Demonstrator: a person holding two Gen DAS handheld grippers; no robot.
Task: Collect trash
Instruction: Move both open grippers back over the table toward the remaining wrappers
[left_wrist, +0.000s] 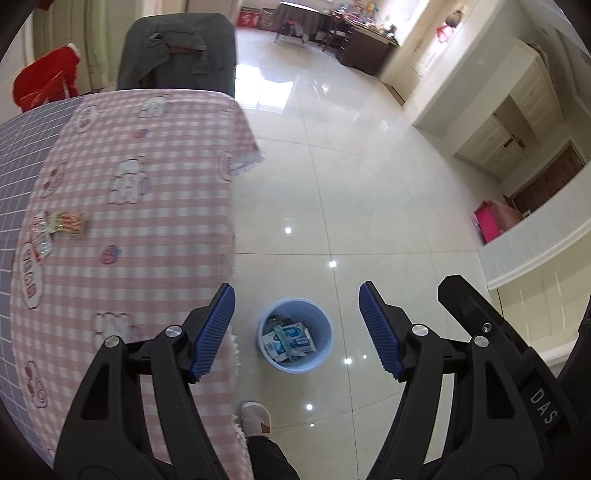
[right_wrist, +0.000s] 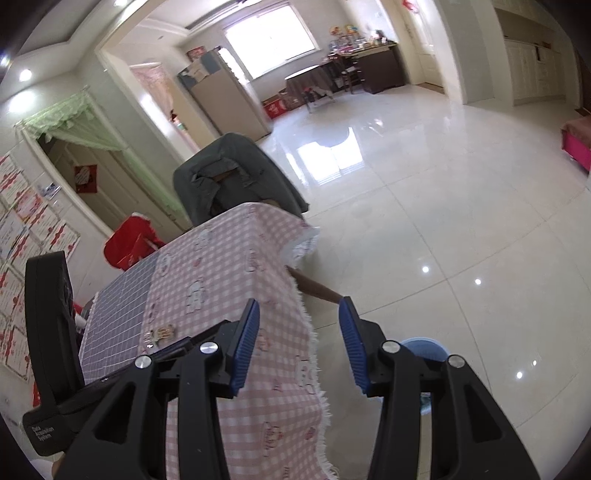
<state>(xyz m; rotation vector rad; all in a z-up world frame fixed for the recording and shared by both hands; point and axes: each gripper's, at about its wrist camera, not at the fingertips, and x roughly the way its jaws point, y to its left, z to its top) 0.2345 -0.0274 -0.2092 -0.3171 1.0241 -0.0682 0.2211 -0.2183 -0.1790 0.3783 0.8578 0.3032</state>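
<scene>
My left gripper (left_wrist: 297, 328) is open and empty, held high above a light blue bin (left_wrist: 294, 336) on the floor beside the table. The bin holds several wrappers and packets. A colourful snack wrapper (left_wrist: 61, 227) lies on the pink checked tablecloth (left_wrist: 147, 221), far left of the left gripper. My right gripper (right_wrist: 299, 345) is open and empty above the table's edge. The wrapper shows small in the right wrist view (right_wrist: 160, 334), left of the fingers. The bin's rim (right_wrist: 424, 349) peeks out behind the right finger.
A chair draped in grey cloth (left_wrist: 177, 51) stands at the table's far end. A red bag (left_wrist: 44, 85) sits beyond the table. The person's slipper (left_wrist: 255, 419) is on the glossy tile floor near the bin. A pink box (left_wrist: 491, 221) stands by the right wall.
</scene>
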